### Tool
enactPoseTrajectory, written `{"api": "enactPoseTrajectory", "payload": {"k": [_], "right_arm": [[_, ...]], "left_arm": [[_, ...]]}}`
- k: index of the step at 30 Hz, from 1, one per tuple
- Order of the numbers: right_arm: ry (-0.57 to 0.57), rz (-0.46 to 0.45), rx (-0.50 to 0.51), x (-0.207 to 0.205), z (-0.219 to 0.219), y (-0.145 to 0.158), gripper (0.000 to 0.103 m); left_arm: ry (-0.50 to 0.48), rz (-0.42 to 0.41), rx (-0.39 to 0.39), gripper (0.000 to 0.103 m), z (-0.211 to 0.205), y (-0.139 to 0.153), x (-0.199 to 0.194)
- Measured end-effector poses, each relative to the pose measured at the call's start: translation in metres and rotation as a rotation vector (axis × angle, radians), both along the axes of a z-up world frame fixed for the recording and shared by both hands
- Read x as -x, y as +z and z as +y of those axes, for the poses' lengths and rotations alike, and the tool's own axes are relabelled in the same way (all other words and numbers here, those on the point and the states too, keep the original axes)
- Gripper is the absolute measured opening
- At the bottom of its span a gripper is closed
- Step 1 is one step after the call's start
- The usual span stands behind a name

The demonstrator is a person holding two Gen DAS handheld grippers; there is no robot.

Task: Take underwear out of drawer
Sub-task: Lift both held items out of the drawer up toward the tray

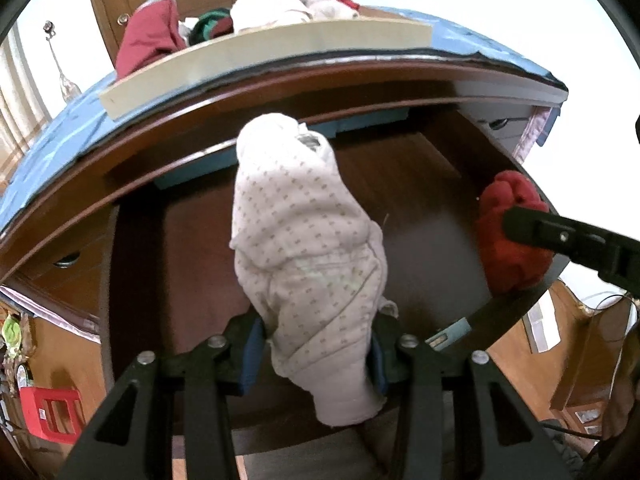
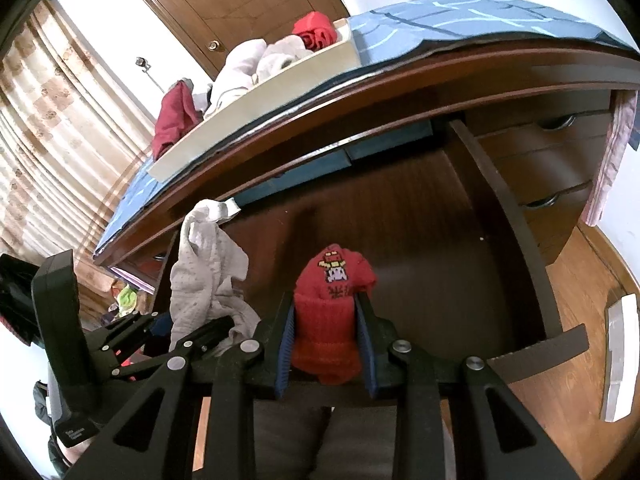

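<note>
My left gripper [image 1: 318, 354] is shut on rolled white underwear with small dots [image 1: 308, 240], held above the open dark wooden drawer [image 1: 192, 240]. In the right wrist view the same white underwear [image 2: 208, 272] hangs at the left in the left gripper [image 2: 192, 330]. My right gripper [image 2: 325, 344] is shut on a rolled red piece of underwear with a pixel print [image 2: 330, 312], also over the drawer [image 2: 440, 232]. The red roll [image 1: 512, 232] and a right finger [image 1: 560, 236] show at the right of the left wrist view. The drawer bottom is bare.
A pale tray [image 1: 280, 50] [image 2: 256, 100] with white, dark red and green clothes stands on the blue cloth [image 1: 52, 148] on the desk top. Closed drawers with handles [image 2: 552, 160] sit to the right. A red crate [image 1: 52, 408] is on the floor at left.
</note>
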State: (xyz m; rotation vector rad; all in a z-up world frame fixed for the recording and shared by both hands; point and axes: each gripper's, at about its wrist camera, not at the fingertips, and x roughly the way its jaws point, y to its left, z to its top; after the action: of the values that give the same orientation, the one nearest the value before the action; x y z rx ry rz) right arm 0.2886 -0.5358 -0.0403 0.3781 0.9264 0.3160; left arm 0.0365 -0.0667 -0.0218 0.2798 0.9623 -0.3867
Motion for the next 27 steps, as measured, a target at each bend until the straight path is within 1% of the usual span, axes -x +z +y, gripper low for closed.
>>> {"api": "enactPoseTrajectory", "payload": {"k": [12, 27], "right_arm": [[-0.003, -0.055, -0.005, 0.012, 0.005, 0.018, 0.031], [-0.005, -0.120, -0.007, 0.022, 0.007, 0.042, 0.031]], "left_arm": [[0.000, -0.083, 0.027, 0.042, 0.001, 0.023, 0.015], [0.013, -0.162, 0.049, 0.042, 0.007, 0.047, 0.020]]}}
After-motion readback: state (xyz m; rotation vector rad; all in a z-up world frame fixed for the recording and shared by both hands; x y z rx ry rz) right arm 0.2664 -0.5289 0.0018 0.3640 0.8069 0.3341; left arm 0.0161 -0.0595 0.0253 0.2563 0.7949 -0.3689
